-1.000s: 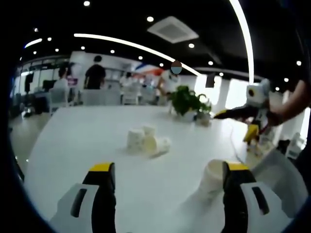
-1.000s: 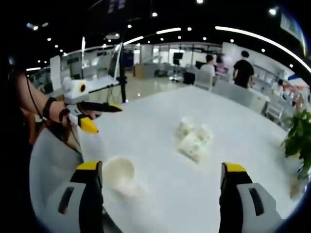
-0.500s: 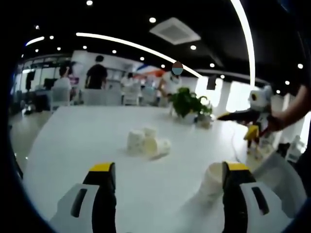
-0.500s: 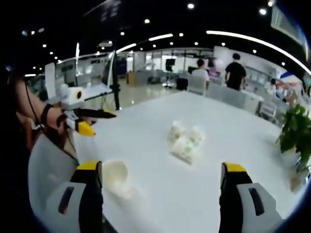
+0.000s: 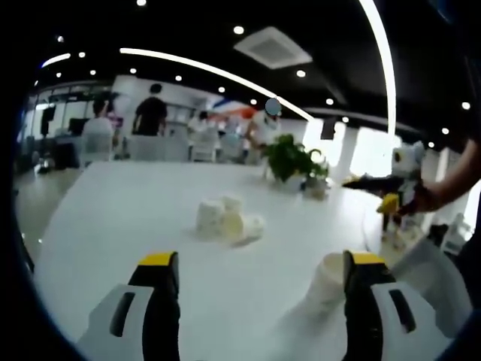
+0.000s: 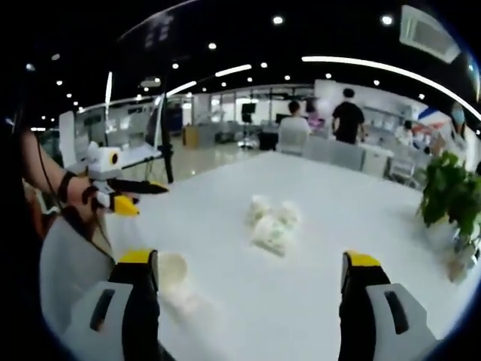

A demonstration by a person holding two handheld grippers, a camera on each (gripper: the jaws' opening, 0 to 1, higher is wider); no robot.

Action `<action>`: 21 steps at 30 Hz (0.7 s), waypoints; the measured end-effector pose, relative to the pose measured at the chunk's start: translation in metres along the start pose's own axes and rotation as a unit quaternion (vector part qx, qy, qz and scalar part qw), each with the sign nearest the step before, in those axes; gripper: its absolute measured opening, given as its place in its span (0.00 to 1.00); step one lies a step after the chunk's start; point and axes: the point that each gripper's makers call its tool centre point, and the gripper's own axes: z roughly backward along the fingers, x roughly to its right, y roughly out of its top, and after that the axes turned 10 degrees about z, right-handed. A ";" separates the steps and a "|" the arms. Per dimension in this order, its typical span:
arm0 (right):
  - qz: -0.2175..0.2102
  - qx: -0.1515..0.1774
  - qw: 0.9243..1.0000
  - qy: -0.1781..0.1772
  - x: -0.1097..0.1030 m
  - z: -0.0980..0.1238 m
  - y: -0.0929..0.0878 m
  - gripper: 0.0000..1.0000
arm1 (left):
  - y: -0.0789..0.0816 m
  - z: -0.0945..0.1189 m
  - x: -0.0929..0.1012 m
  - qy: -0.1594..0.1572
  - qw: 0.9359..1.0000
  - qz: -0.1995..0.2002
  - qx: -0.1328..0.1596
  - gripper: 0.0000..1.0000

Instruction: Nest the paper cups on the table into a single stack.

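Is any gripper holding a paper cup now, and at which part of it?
No. The left gripper and right gripper are open and empty; the paper cups lie on the table.

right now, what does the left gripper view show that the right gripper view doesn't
Left gripper view alone: the right hand-held gripper held up at the right edge, and a ceiling air vent. Right gripper view alone: the left hand-held gripper held up at the left, above the table edge. Both share the white table, the cluster of paper cups mid-table, one lone paper cup lying near the jaws, and the potted plant. Both sets of jaws stand wide apart, holding nothing.
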 end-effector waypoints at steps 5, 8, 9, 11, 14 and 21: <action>0.017 0.013 1.000 -0.004 0.001 0.001 0.006 1.00 | 0.000 -0.001 -0.001 0.003 1.000 0.012 0.001 0.88; 0.009 0.013 1.000 -0.003 0.001 0.001 0.005 1.00 | 0.003 -0.002 0.002 -0.002 1.000 0.007 0.007 0.87; 0.009 0.016 1.000 -0.006 0.002 0.001 0.006 1.00 | 0.004 -0.003 0.003 -0.003 1.000 0.009 0.008 0.87; 0.006 0.021 1.000 -0.011 0.003 0.002 0.007 1.00 | 0.005 -0.004 0.003 -0.002 1.000 0.008 0.007 0.87; 0.006 0.028 0.999 -0.017 0.005 0.003 0.007 1.00 | 0.007 -0.006 0.002 -0.003 1.000 0.010 0.008 0.87; -0.004 0.024 0.999 -0.022 0.006 0.006 0.000 1.00 | 0.011 -0.008 0.006 -0.011 1.000 0.012 0.007 0.87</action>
